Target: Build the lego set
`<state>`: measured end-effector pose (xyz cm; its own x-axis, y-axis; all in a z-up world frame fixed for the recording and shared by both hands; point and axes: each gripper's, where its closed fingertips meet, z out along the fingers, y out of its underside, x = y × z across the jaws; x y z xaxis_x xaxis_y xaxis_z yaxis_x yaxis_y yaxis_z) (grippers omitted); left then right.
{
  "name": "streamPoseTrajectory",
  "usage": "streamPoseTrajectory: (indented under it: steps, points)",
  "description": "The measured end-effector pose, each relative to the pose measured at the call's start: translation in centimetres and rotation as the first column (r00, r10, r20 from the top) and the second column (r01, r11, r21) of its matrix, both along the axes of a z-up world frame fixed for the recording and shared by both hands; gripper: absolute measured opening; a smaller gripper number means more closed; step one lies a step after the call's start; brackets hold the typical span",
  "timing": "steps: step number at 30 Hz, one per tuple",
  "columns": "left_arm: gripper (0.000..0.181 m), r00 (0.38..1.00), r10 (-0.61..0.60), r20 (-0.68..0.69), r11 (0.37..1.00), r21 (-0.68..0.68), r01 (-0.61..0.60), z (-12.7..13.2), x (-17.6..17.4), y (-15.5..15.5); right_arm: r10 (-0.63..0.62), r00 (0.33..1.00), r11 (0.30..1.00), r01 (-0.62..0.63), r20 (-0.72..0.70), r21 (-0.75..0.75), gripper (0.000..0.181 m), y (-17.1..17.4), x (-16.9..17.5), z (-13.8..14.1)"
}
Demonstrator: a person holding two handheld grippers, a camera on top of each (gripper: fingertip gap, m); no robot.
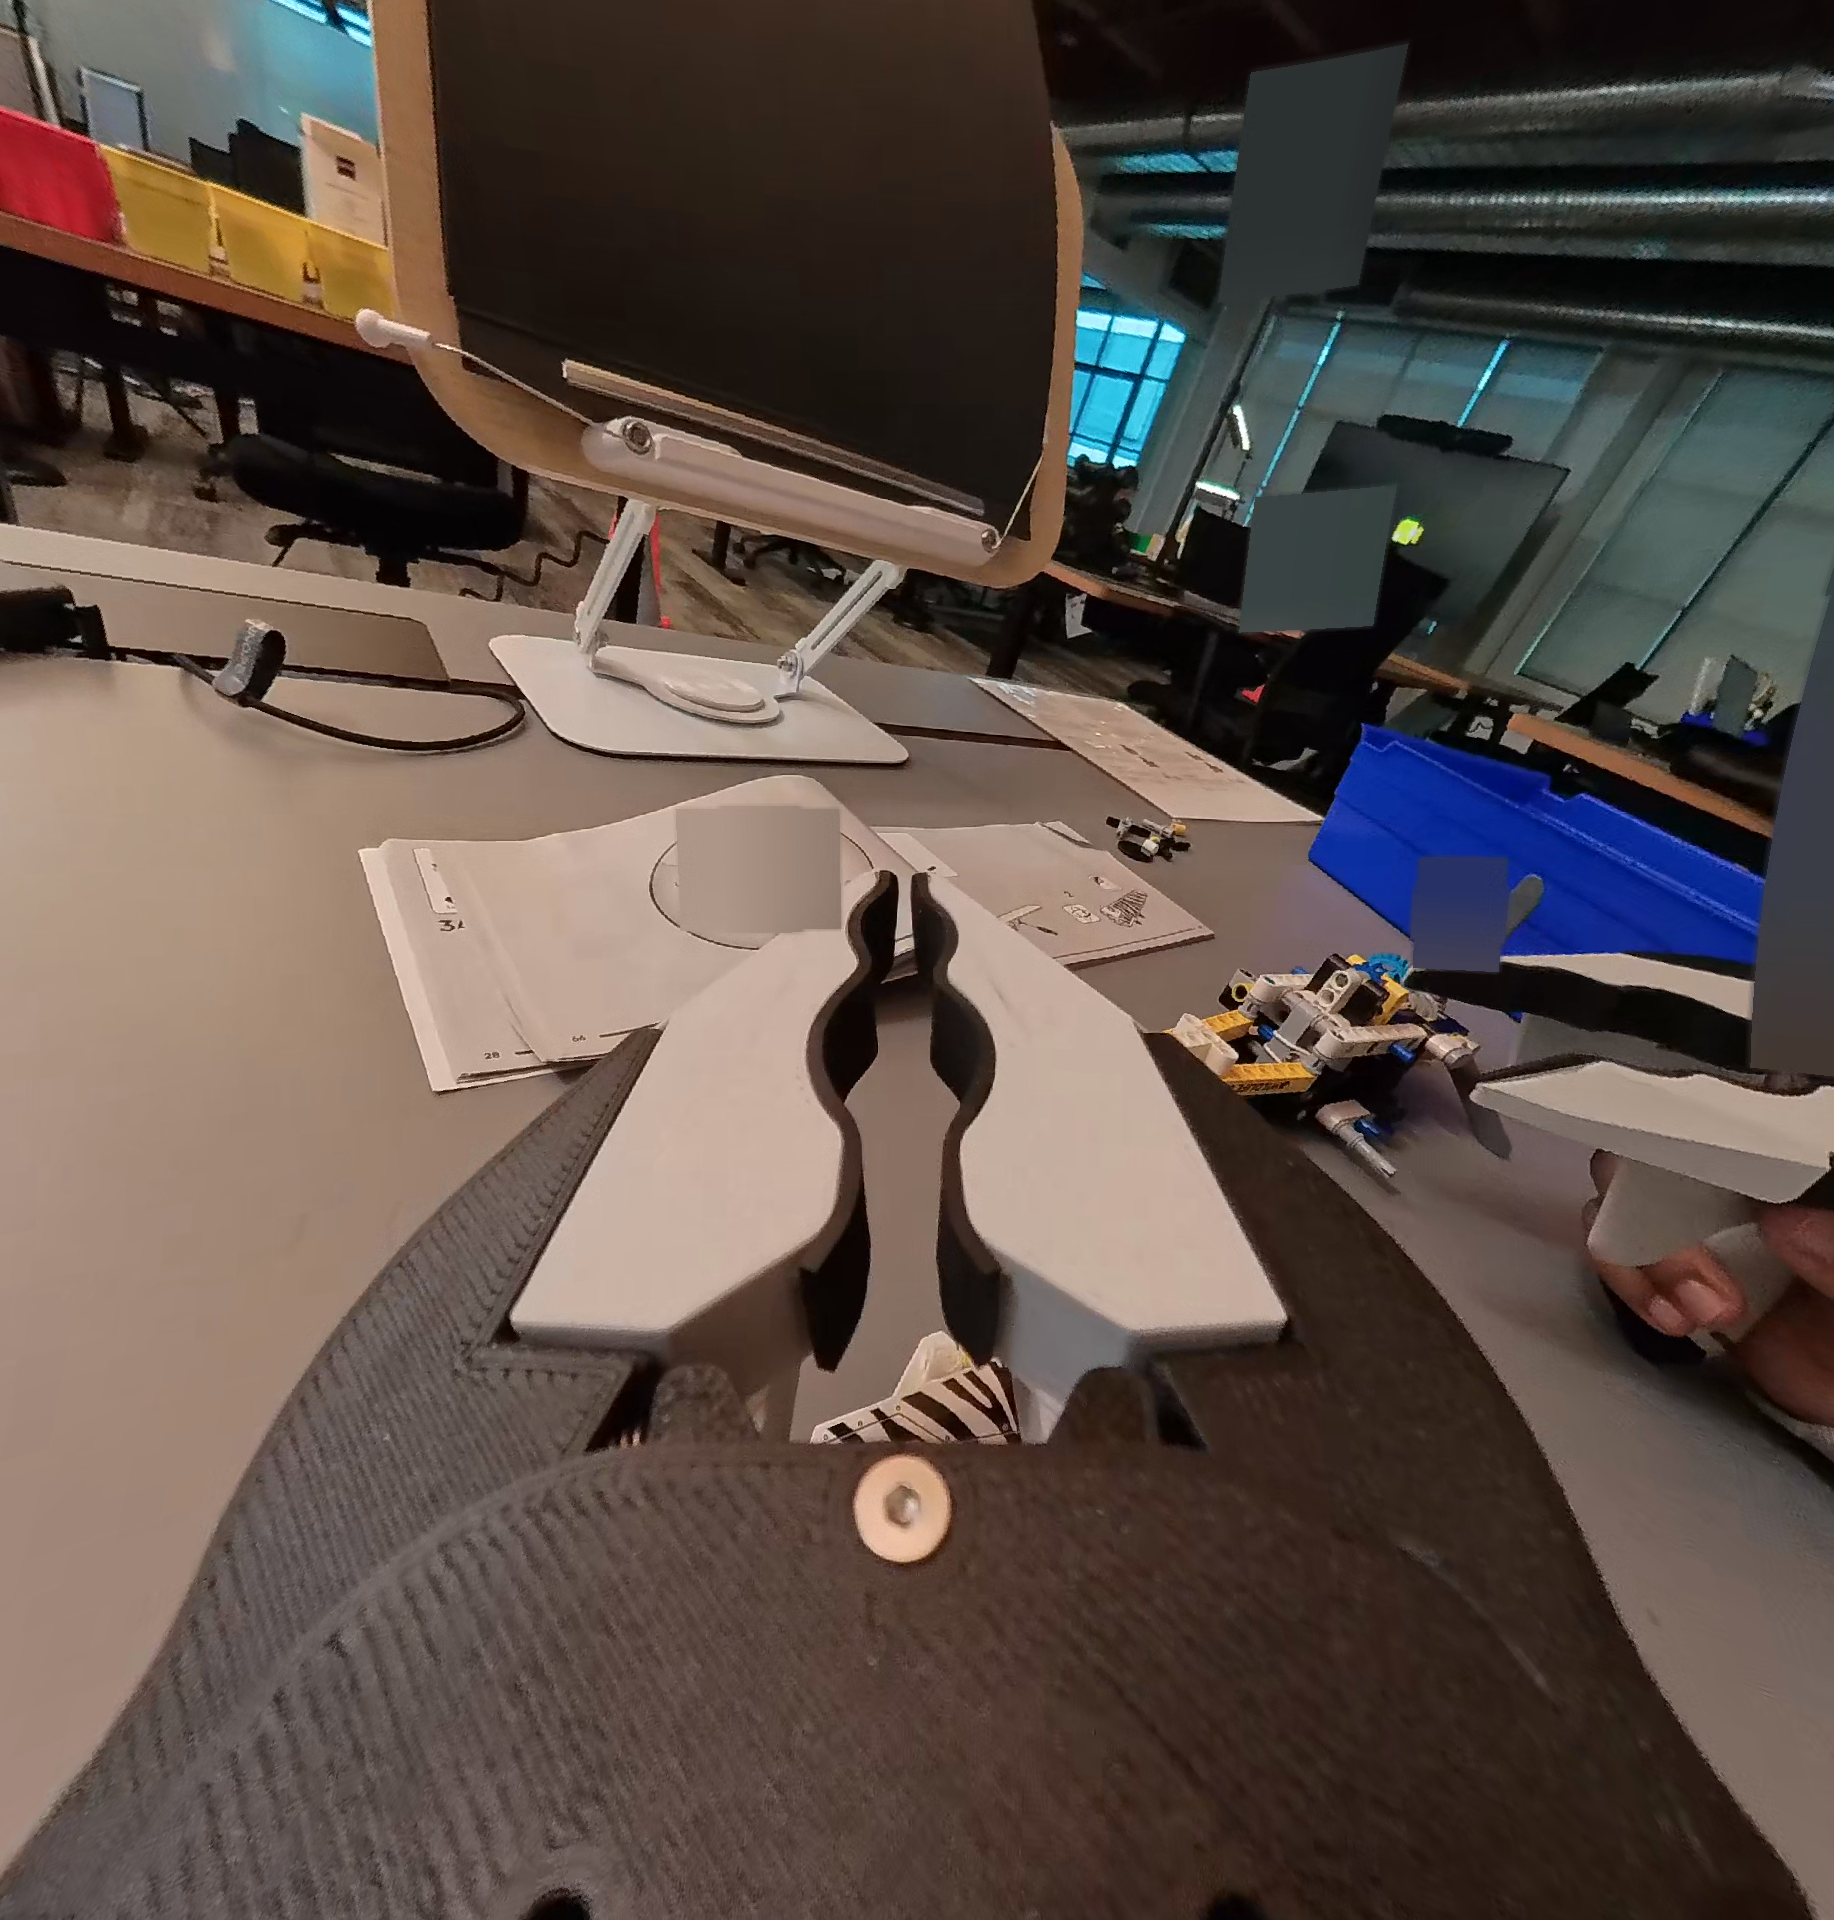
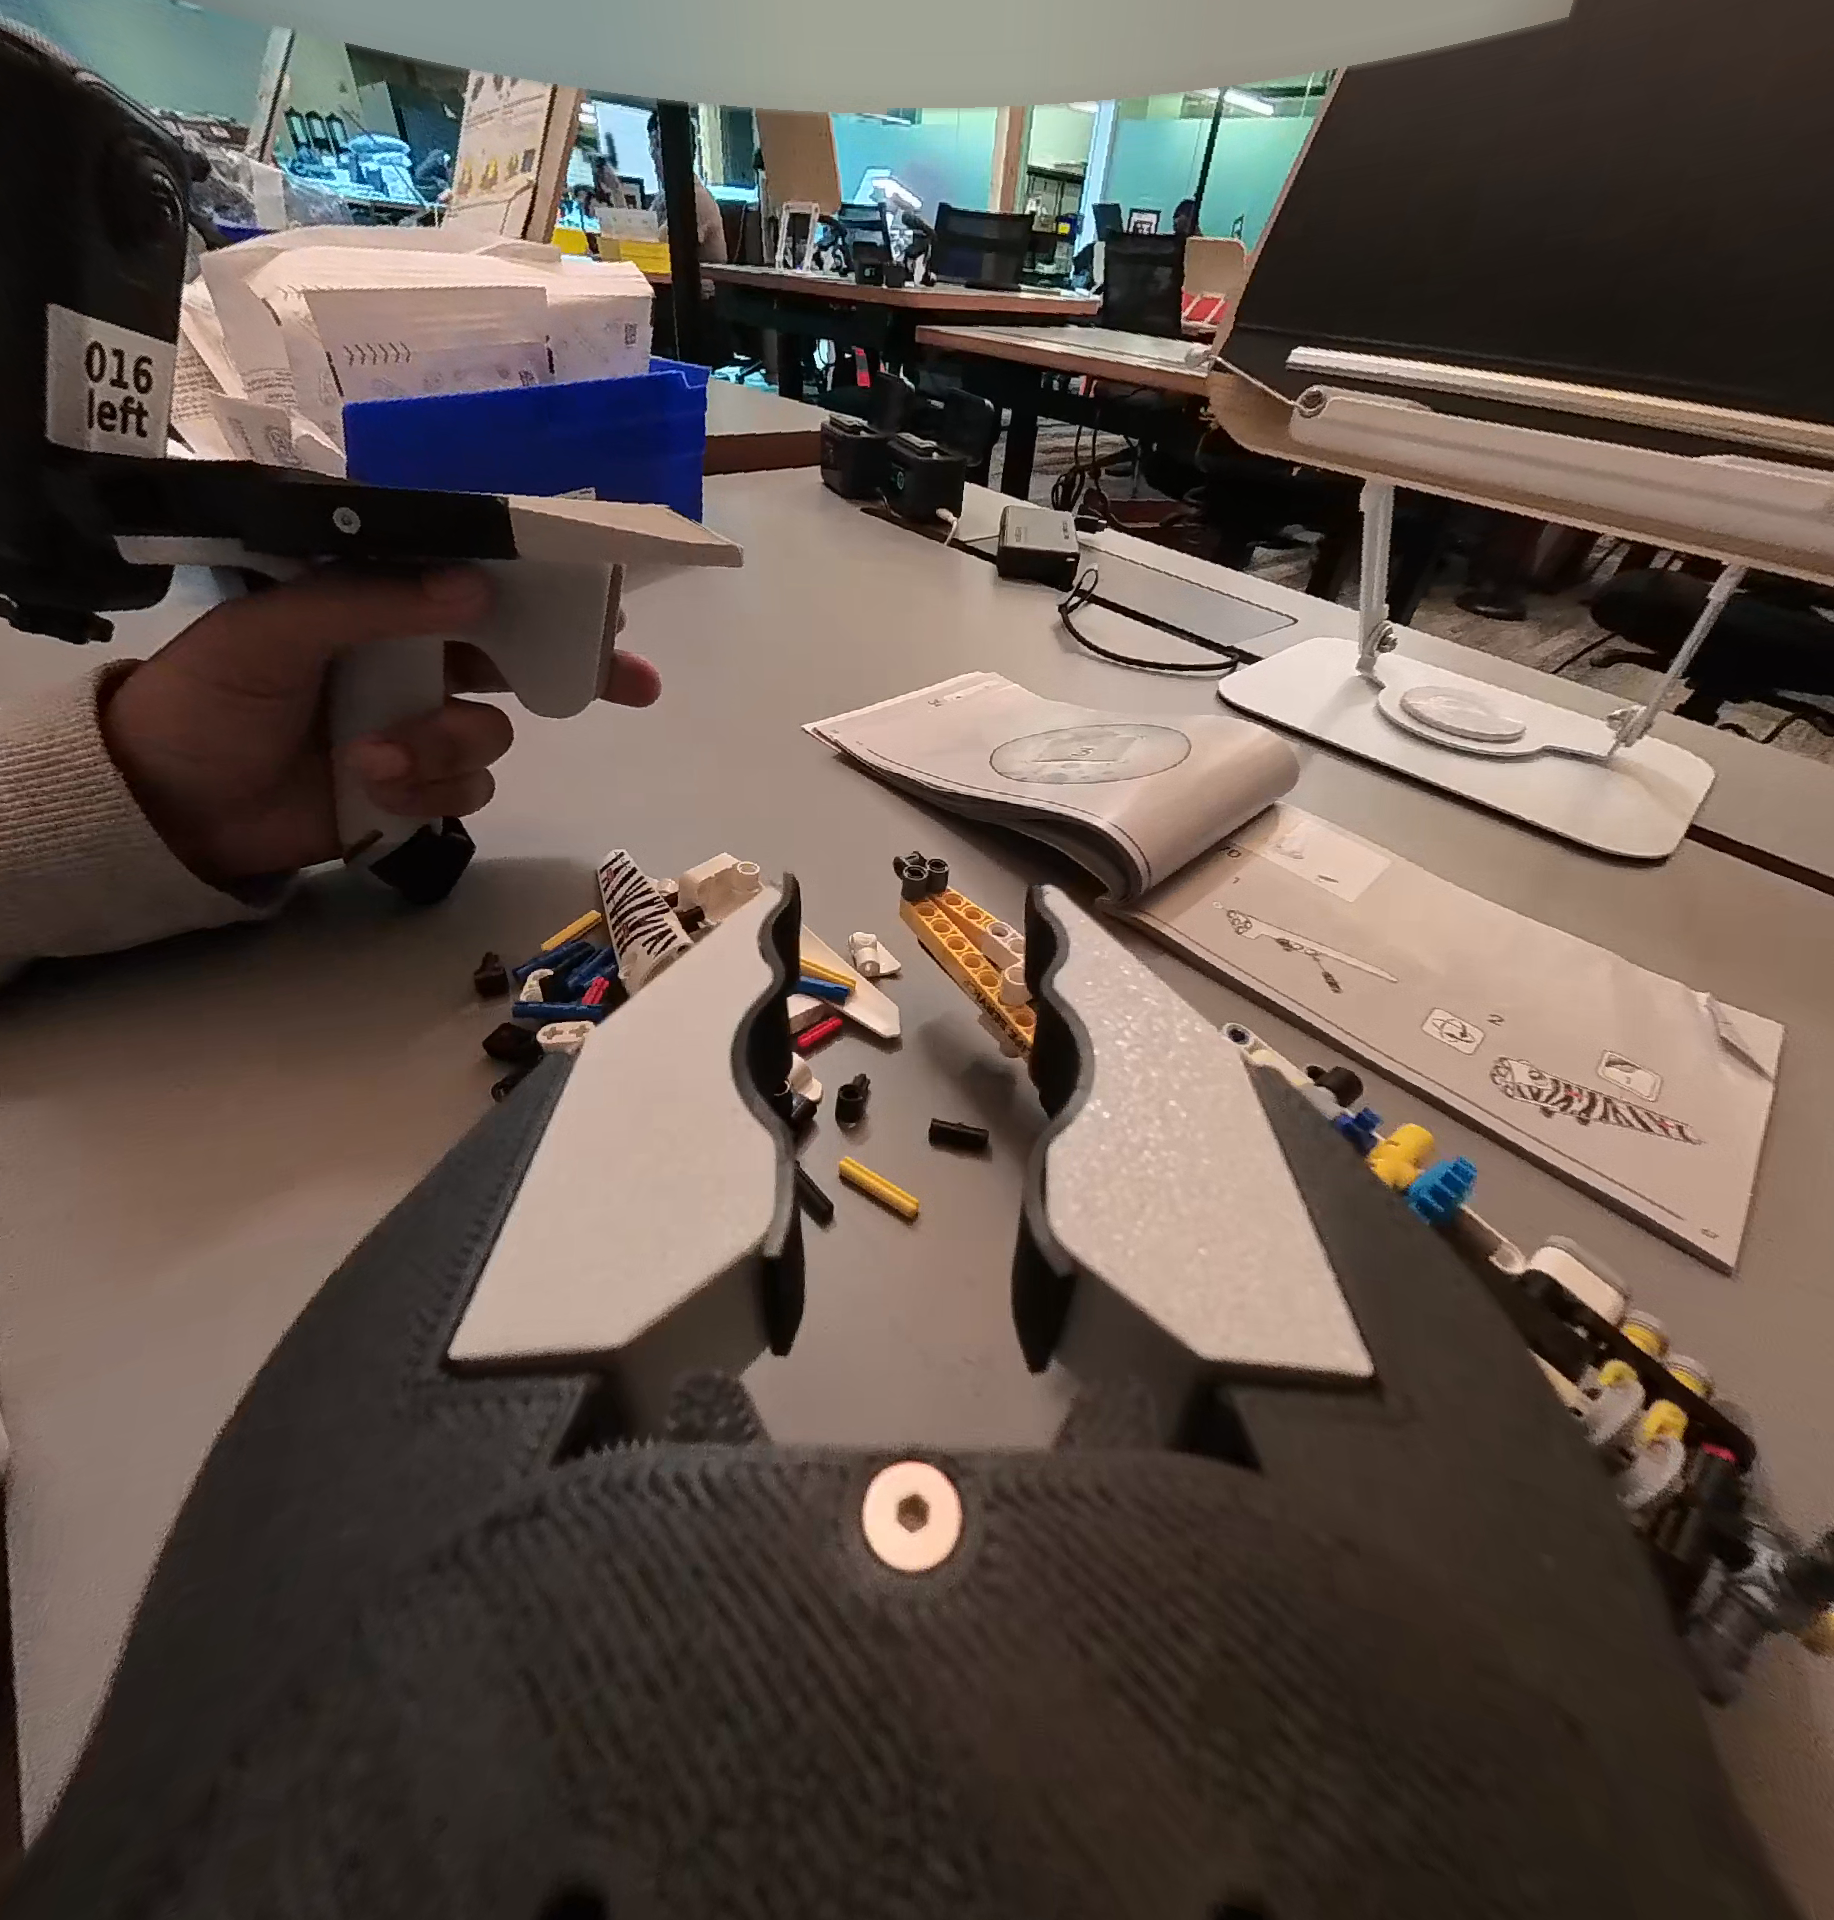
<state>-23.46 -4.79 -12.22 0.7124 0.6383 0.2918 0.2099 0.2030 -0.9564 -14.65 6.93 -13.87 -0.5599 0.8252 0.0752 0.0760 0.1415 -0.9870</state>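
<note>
Left gripper [image 1: 905,894] nearly closed, empty, over booklet [image 1: 539,935]. Right gripper [image 2: 908,914] open above loose pieces [image 2: 570,987] on table [image 2: 269,1143]. Model [image 1: 1318,1029] near right gripper: light, rigid, likely fragile; grip by yellow beams.

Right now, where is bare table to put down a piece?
Free: grey table left of the instruction booklet. Also between the loose Lego pieces and the sleeve. Crowded: around the yellow beam.
</note>
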Motion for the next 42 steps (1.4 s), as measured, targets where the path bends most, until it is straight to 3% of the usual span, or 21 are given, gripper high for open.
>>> streamPoseTrajectory:
  steps: [42]
  points:
    - [0.002,1.0,-0.001,-0.016,1.0,0.001,0.001,0.1,0.06,0.08,0.006,1.0,0.999,-0.006,-0.01,0.035,0.038,-0.42,0.34,-0.1]
